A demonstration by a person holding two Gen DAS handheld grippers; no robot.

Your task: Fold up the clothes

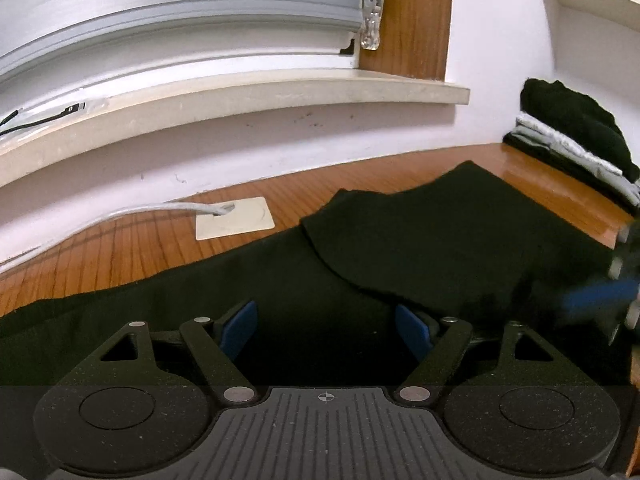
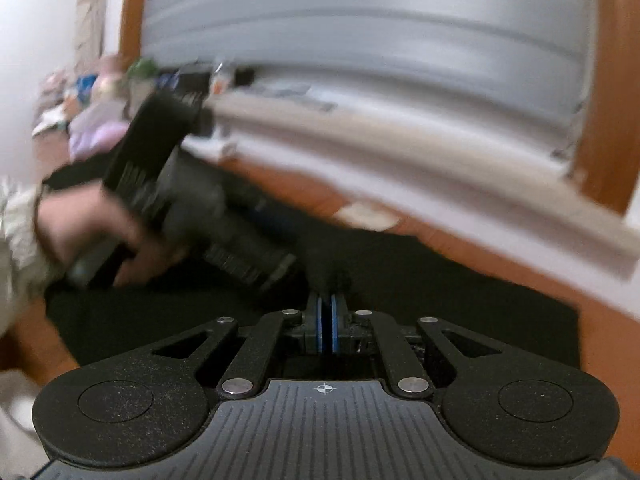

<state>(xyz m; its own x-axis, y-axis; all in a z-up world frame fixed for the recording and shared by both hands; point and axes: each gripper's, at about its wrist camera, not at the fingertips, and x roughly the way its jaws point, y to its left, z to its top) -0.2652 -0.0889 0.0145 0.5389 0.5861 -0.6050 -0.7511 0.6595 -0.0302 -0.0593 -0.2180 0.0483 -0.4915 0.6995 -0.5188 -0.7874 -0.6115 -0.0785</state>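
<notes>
Here the left tongs (image 1: 326, 330) stand wide apart, their blue pads (image 1: 240, 328) poised low over a black garment (image 1: 400, 248) spread on a wooden table (image 1: 140, 248); whether the pads touch the cloth cannot be told. Nothing sits between them but the dark cloth beneath. A folded-over flap of the same garment (image 1: 460, 216) lies ahead and to the right of these tongs, its edge running diagonally across the lower layer.

Further ahead and to the left, a pale square plate (image 1: 234, 218) rests on the table with a grey cable (image 1: 160, 210) running into it. Beyond that rises a white wall and a stone windowsill (image 1: 240, 92), with closed grey blinds (image 1: 160, 8) above and a bead chain (image 1: 372, 20) hanging by the wooden frame. Far to the right, against the wall, a stack of folded clothes (image 1: 576, 144) sits, black and grey layers together. At the right edge a blurred blue and black shape, the right tongs (image 1: 600, 298), comes in over the garment.

The right tongs (image 2: 327, 322) are pressed together, their blue pads (image 2: 319, 328) closed on a pinch of the black garment (image 2: 440, 280), which bunches up just past the tips. Ahead and to the left, a hand (image 2: 80, 232) in a light sleeve (image 2: 16, 216) grips the body of the left tongs (image 2: 192, 200), blurred, directly in the way on that side. Behind it, clutter on the far end of the table is too smeared to name.
</notes>
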